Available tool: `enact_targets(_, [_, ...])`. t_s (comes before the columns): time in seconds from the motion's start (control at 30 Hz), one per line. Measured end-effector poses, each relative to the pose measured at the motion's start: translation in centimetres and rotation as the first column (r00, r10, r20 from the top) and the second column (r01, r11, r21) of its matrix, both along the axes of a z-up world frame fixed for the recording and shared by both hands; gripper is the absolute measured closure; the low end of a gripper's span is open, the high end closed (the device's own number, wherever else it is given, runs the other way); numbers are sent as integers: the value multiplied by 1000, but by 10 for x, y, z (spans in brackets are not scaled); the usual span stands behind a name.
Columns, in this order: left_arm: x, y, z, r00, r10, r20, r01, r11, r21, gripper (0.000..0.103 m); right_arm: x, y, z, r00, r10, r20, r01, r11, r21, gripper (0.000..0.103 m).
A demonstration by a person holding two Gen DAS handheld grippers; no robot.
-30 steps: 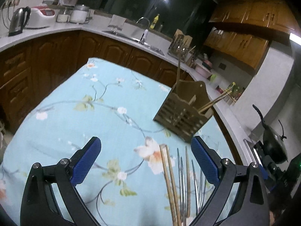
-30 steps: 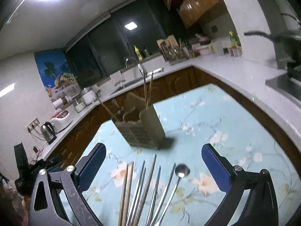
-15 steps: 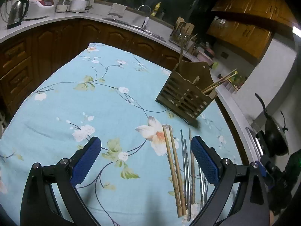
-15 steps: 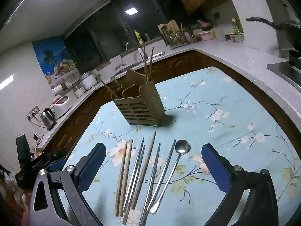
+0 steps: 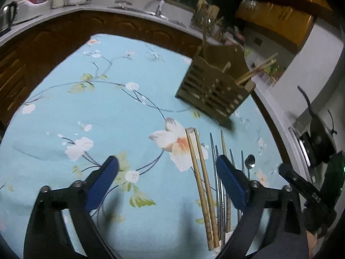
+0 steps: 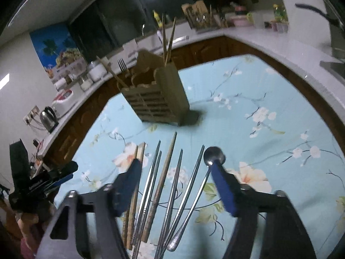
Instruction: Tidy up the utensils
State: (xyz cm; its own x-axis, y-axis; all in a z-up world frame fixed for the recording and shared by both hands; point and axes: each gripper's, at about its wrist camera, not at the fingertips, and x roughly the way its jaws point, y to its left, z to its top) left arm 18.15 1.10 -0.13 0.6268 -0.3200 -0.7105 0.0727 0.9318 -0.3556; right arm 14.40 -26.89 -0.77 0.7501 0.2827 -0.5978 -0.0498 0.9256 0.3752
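A wooden slatted utensil holder (image 5: 215, 90) (image 6: 157, 99) stands on the blue floral tablecloth, with chopsticks and a fork in it. In front of it lie a bamboo chopstick pair (image 5: 201, 185), several metal chopsticks (image 6: 148, 185), a brown chopstick (image 6: 161, 187) and a metal spoon (image 6: 212, 157) (image 5: 249, 160). My left gripper (image 5: 167, 170) is open and empty, low over the cloth, left of the utensil row. My right gripper (image 6: 175, 170) is open, straddling the metal chopsticks and spoon handle just above them.
The table (image 5: 86, 108) is ringed by a white counter with wooden cabinets. A kettle (image 6: 49, 116), a rice cooker (image 6: 63, 101) and jars stand on the counter at the left. A sink and a knife block (image 6: 195, 13) are at the back. A wok (image 5: 319, 129) sits at the right.
Both grippers have come down and forward toward the cloth. The right gripper's jaws have narrowed and now straddle the laid-out utensils. Nothing has been picked up.
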Motion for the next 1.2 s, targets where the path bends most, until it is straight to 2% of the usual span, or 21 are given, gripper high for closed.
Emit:
enact_targets(0.03, [3, -3, -1, 1000, -11, -10, 11, 1000, 2, 20, 5, 2, -3, 1000, 8, -13, -8, 1000, -2, 44])
enact_targets(0.1, [11, -12, -6, 999, -40, -31, 40, 999, -4, 35, 15, 5, -9, 999, 16, -46, -17, 1000, -17, 53])
enact_targets(0.17, [20, -21, -11, 996, -70, -56, 70, 998, -1, 39, 26, 9, -16, 996, 32, -79, -33, 999, -18, 65])
enact_targets(0.3, [37, -39, -20, 989, -107, -98, 110, 993, 32, 56, 44, 15, -29, 989, 47, -140, -53, 998, -41, 75])
enact_targets(0.33, [41, -42, -21, 988, -110, -104, 114, 993, 40, 58, 48, 16, -32, 987, 52, -149, -58, 998, -36, 77])
enact_targets(0.4, [49, -46, -24, 986, -118, -119, 123, 991, 42, 65, 55, 19, -36, 985, 65, -162, -71, 997, -36, 78])
enact_targets(0.6, [78, -63, -35, 974, -152, -167, 165, 984, 68, 73, 79, 29, -46, 976, 74, -204, -91, 993, -73, 79])
enact_targets(0.73, [93, -71, -44, 968, -167, -190, 181, 982, 61, 82, 91, 33, -57, 966, 74, -247, -102, 989, -103, 84])
enact_targets(0.8, [98, -77, -48, 963, -179, -201, 197, 978, 70, 87, 92, 33, -56, 968, 74, -239, -104, 988, -118, 86])
enact_targets(0.87, [101, -82, -53, 959, -191, -211, 211, 974, 77, 89, 92, 33, -56, 968, 75, -239, -107, 987, -124, 87])
enact_targets(0.97, [101, -90, -52, 962, -202, -181, 224, 968, 112, 89, 93, 38, -56, 969, 80, -234, -120, 979, -162, 87])
enact_targets(1.03, [104, -91, -52, 962, -208, -175, 230, 966, 115, 90, 95, 44, -56, 970, 83, -230, -131, 971, -201, 87])
enact_targets(1.1, [106, -90, -52, 962, -209, -177, 231, 966, 119, 95, 97, 48, -56, 972, 82, -222, -135, 963, -235, 87])
enact_targets(1.2, [107, -87, -52, 960, -221, -174, 241, 965, 104, 96, 96, 50, -57, 974, 77, -214, -131, 959, -253, 89])
